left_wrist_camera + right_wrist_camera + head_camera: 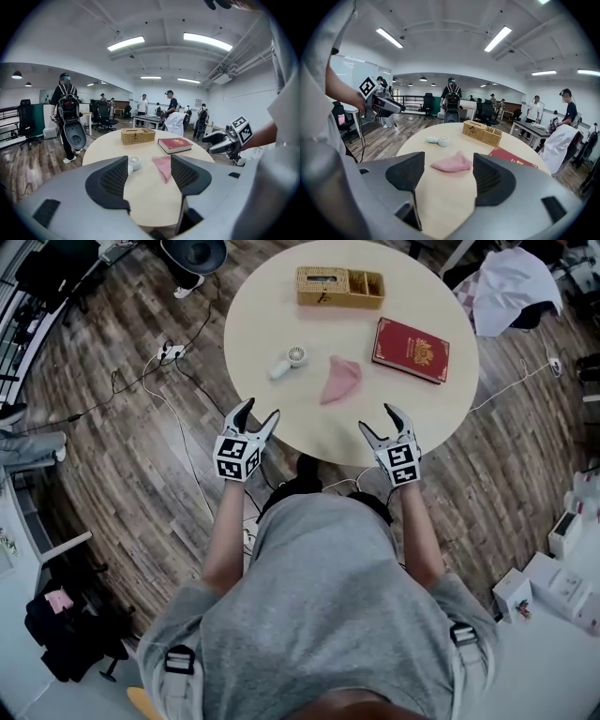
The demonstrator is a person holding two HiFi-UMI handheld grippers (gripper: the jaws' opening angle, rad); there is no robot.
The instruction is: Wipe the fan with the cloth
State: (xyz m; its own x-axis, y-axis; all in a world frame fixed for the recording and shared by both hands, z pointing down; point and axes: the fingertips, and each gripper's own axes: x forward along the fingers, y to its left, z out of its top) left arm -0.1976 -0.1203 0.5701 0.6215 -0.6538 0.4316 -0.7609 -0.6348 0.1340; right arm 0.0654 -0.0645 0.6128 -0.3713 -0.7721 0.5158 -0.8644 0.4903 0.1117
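A small white hand-held fan [289, 362] lies on the round beige table [281, 306], left of a crumpled pink cloth [339, 380]. My left gripper [256, 415] hovers open at the table's near-left edge, nothing between its jaws; in its view the fan [134, 162] and the cloth [163, 166] lie ahead. My right gripper [380, 420] stands open at the near-right edge, also empty. From the right gripper view the cloth [452, 162] lies straight ahead and the fan [439, 140] farther left.
A red book [411, 350] lies right of the cloth. A wicker basket [339, 287] stands at the table's far side. Cables and a power strip [170, 353] lie on the wooden floor to the left. Several people, chairs and desks fill the room behind.
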